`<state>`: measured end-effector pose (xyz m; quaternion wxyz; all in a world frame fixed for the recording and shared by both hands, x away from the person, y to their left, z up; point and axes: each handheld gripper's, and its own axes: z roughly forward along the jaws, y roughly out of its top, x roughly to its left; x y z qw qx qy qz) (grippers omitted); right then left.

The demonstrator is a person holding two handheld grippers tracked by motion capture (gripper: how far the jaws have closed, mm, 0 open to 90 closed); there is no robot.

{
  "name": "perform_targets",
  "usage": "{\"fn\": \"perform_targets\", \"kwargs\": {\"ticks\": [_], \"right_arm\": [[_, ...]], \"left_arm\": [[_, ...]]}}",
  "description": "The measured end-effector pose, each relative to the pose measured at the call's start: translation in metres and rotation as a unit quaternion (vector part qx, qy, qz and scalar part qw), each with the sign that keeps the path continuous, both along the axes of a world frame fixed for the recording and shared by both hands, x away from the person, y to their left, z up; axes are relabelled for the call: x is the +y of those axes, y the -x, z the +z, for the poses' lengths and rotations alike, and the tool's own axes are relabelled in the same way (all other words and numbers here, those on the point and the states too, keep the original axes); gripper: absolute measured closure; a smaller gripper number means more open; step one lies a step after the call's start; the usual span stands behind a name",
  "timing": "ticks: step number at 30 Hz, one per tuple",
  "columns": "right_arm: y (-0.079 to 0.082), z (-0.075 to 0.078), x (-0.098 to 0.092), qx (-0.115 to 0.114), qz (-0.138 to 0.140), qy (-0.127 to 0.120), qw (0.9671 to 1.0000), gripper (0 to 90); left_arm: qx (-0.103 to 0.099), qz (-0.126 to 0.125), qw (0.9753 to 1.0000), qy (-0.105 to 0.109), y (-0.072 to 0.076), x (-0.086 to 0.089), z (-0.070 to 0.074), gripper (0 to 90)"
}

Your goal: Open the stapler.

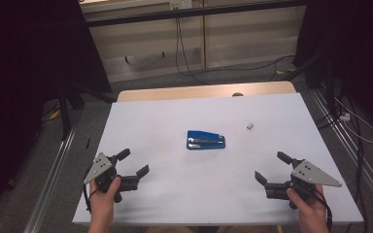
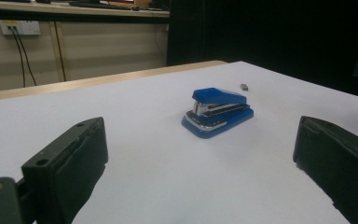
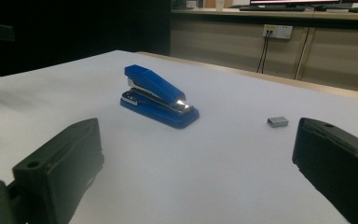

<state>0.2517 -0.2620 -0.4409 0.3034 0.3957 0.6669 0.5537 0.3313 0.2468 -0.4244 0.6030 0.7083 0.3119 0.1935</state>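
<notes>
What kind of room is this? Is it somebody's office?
Probably a lab or workshop rather than an office: black curtains hang at the sides, cables trail across the floor to a wall socket, and a white table holds just a blue stapler.

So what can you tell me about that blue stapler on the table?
The blue stapler is small, with a glossy, plastic-looking top and base and a shiny metal strip between them. It is closed and sits flat on its base near the middle of the white table. Nothing touches it: a little grey block lies apart, and the left gripper and right gripper are open, well short of it.
</notes>
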Motion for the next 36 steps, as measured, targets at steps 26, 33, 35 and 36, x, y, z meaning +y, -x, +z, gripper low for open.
{"fn": "perform_targets", "kwargs": {"ticks": [26, 33, 35, 36], "right_arm": [[-0.028, 0.0, 0.015, 0.03, 0.016, 0.028, 0.999, 1.2], [-0.037, 0.009, 0.022, 0.024, 0.018, 0.022, 0.9993, 1.0], [-0.04, 0.011, 0.024, 0.024, 0.013, 0.025, 0.9993, 1.0], [-0.041, 0.012, 0.026, 0.024, 0.012, 0.026, 0.9993, 1.0]], "left_arm": [[0.028, -0.01, 0.9996, -0.001, -0.02, -0.02, 0.004, 3.1], [0.026, -0.024, 0.9993, -0.01, -0.028, -0.032, 0.006, 3.2], [0.026, -0.025, 0.9993, -0.009, -0.033, -0.035, 0.007, 3.4], [0.029, -0.027, 0.9992, -0.01, -0.035, -0.036, 0.008, 3.6]]}}
